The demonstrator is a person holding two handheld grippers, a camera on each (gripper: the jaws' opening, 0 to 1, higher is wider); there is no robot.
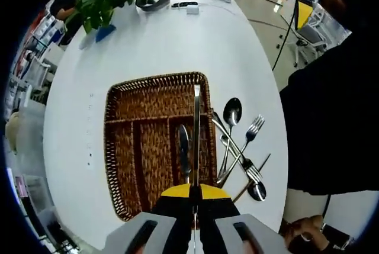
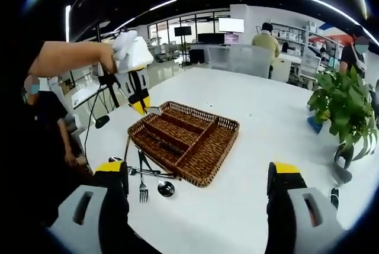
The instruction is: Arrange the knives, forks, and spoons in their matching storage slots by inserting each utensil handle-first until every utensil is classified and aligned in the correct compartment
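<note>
Grey left gripper (image 1: 193, 221) with yellow-and-black jaws; white glove (image 2: 125, 45).

The right gripper (image 2: 198, 206), jaws wide apart, faces a wicker tray (image 2: 185, 140) with loose cutlery (image 2: 148, 178) at its near-left edge

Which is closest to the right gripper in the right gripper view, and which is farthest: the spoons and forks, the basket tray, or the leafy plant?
From the right gripper:
1. The spoons and forks, a loose pile on the table, just ahead on the left.
2. The basket tray, behind the pile, mid-table.
3. The leafy plant, farthest, on the right.
</note>
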